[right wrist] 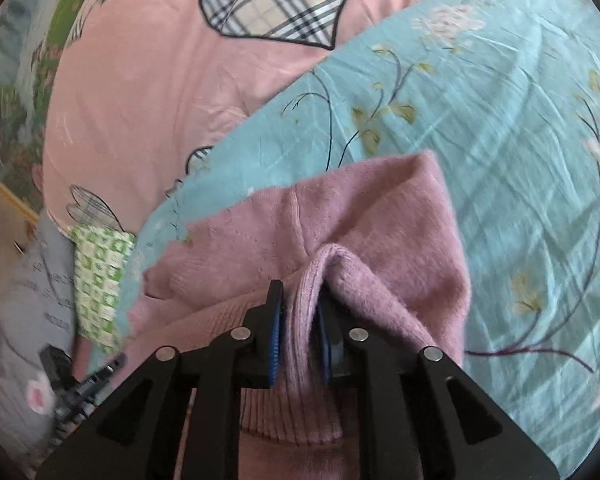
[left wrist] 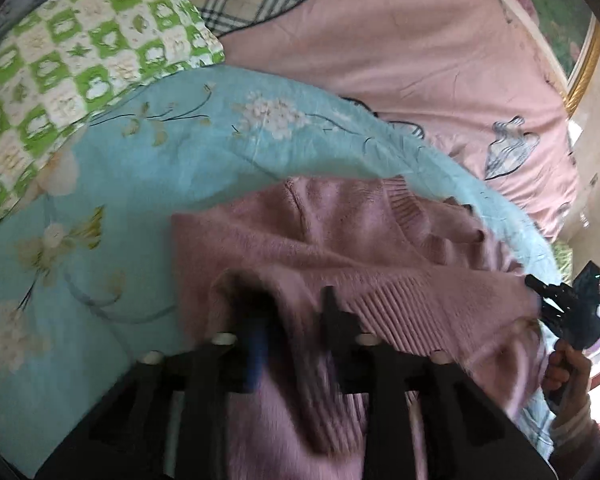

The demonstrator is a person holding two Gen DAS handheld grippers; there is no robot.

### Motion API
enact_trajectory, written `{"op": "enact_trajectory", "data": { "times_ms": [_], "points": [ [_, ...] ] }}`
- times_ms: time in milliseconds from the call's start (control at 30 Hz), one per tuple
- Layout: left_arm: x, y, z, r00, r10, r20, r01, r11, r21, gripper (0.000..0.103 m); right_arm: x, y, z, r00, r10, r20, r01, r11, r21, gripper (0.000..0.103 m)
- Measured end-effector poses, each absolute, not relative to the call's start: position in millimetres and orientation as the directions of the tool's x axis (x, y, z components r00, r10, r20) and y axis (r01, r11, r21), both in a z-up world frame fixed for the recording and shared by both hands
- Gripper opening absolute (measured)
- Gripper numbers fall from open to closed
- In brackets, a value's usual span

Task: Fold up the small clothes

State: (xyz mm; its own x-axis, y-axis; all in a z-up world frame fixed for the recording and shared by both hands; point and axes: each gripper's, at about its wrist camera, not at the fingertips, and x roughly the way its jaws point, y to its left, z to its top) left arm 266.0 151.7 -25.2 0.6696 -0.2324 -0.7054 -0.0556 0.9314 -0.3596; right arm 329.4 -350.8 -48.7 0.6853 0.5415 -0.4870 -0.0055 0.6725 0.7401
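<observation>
Right gripper (right wrist: 300, 312): a ribbed fold of the sweater (right wrist: 380, 216) is seen pinched between the blue pads (right wrist: 275, 340), lower centre of the right view. Left gripper (left wrist: 296, 312): jaws stand apart, knit bunched between them, blurred; whether the pads press on it cannot be told. The sweater, mauve and fuzzy with ribbed hems, is spread on a teal floral sheet (left wrist: 148, 184). A pink cover (left wrist: 420, 60) with a plaid heart (right wrist: 276, 0) lies beyond, upper frame. A green checked pillow (left wrist: 72, 60) is seen upper left in the left view.
</observation>
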Motion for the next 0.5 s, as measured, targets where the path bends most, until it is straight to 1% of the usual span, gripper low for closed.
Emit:
{"op": "enact_trajectory", "data": {
  "times_ms": [33, 67, 100, 133, 200, 267, 300, 333, 400, 433, 500],
  "points": [
    [256, 153, -21, 0.671, -0.241, -0.701, -0.047, 0.930, -0.365, 0.049, 326, -356, -45, 0.696, 0.533, -0.481, -0.006, 0.674, 0.739, 0.039],
    [243, 150, -14, 0.677, -0.247, -0.694, -0.029, 0.932, -0.360, 0.050, 315, -366, -36, 0.723, 0.506, -0.471, -0.002, 0.683, 0.731, 0.056],
    [232, 147, -9, 0.682, -0.259, -0.684, -0.005, 0.933, -0.359, 0.050, 306, -370, -30, 0.741, 0.488, -0.461, -0.005, 0.690, 0.724, 0.060],
    [219, 141, -4, 0.683, -0.283, -0.673, 0.033, 0.933, -0.359, 0.050, 297, -372, -23, 0.754, 0.483, -0.446, -0.024, 0.698, 0.716, 0.060],
    [200, 119, -1, 0.655, -0.348, -0.671, 0.131, 0.926, -0.354, 0.050, 279, -361, -11, 0.737, 0.535, -0.413, -0.125, 0.708, 0.695, 0.060],
    [189, 88, -6, 0.599, -0.409, -0.688, 0.233, 0.911, -0.339, 0.050, 263, -336, -4, 0.679, 0.605, -0.416, -0.247, 0.722, 0.647, 0.058],
    [188, 75, -9, 0.582, -0.414, -0.700, 0.261, 0.910, -0.321, 0.050, 254, -310, -3, 0.621, 0.646, -0.444, -0.342, 0.733, 0.589, 0.058],
    [190, 63, -13, 0.567, -0.413, -0.713, 0.287, 0.910, -0.299, 0.049, 250, -296, -3, 0.590, 0.660, -0.466, -0.387, 0.737, 0.554, 0.057],
    [201, 40, -24, 0.541, -0.397, -0.742, 0.326, 0.912, -0.250, 0.049, 242, -253, -8, 0.506, 0.669, -0.545, -0.505, 0.742, 0.442, 0.054],
    [209, 31, -31, 0.515, -0.400, -0.758, 0.347, 0.906, -0.242, 0.049, 243, -239, -12, 0.482, 0.660, -0.577, -0.531, 0.743, 0.406, 0.051],
    [230, 18, -42, 0.492, -0.363, -0.791, 0.356, 0.913, -0.198, 0.049, 261, -215, -21, 0.443, 0.615, -0.653, -0.550, 0.761, 0.344, 0.050]
  ]
}}
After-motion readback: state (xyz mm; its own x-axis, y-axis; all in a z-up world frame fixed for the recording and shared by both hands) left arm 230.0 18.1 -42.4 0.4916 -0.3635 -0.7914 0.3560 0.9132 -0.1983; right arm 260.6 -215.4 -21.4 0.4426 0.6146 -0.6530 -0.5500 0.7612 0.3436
